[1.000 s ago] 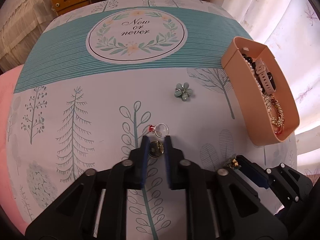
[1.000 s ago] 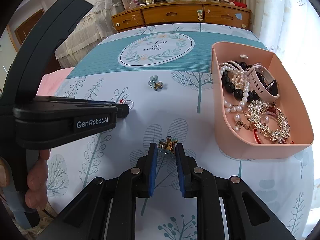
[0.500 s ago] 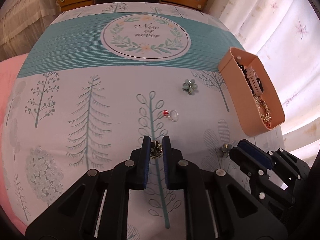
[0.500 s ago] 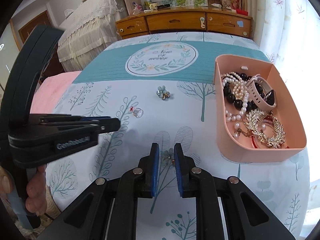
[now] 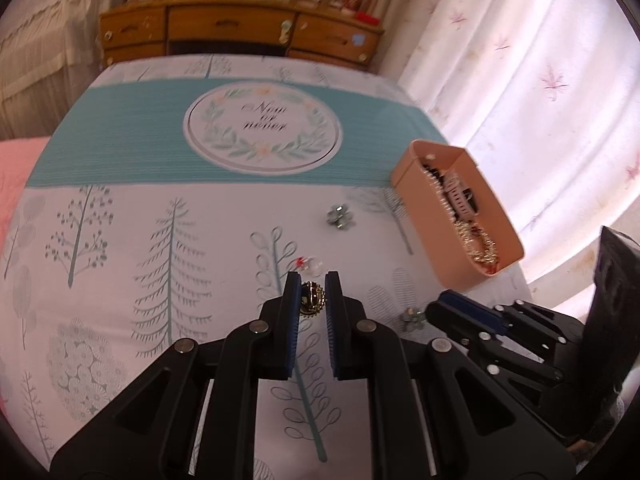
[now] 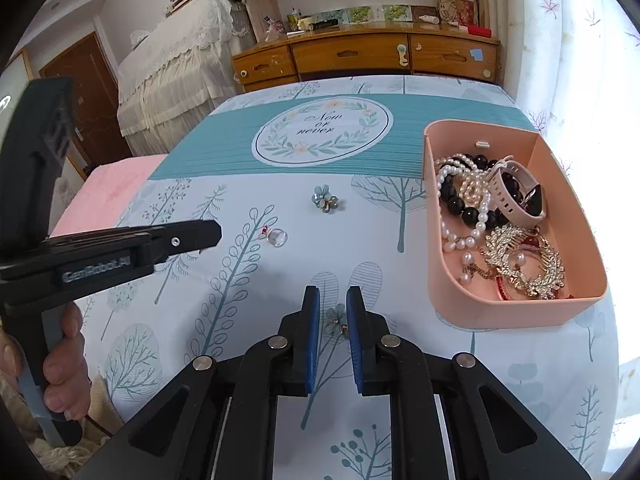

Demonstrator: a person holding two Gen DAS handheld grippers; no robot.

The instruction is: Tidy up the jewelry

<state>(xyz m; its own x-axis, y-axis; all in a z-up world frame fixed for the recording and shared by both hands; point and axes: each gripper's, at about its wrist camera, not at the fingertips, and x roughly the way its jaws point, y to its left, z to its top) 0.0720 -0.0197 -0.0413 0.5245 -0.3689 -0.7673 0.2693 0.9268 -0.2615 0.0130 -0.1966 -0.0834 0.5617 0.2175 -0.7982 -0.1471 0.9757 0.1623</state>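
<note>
The left gripper [image 5: 313, 294] has its jaws clenched on a dark gold-rimmed brooch [image 5: 312, 299]; the right gripper [image 6: 333, 312] grips a blue flower earring [image 6: 337, 319] — near the pink tray [image 6: 516, 312] — above the surface.

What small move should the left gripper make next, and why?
Probably carry over to the pink tray: the left gripper is shut on a dark gold-rimmed brooch, and the other jewelry already lies in that tray.
</note>
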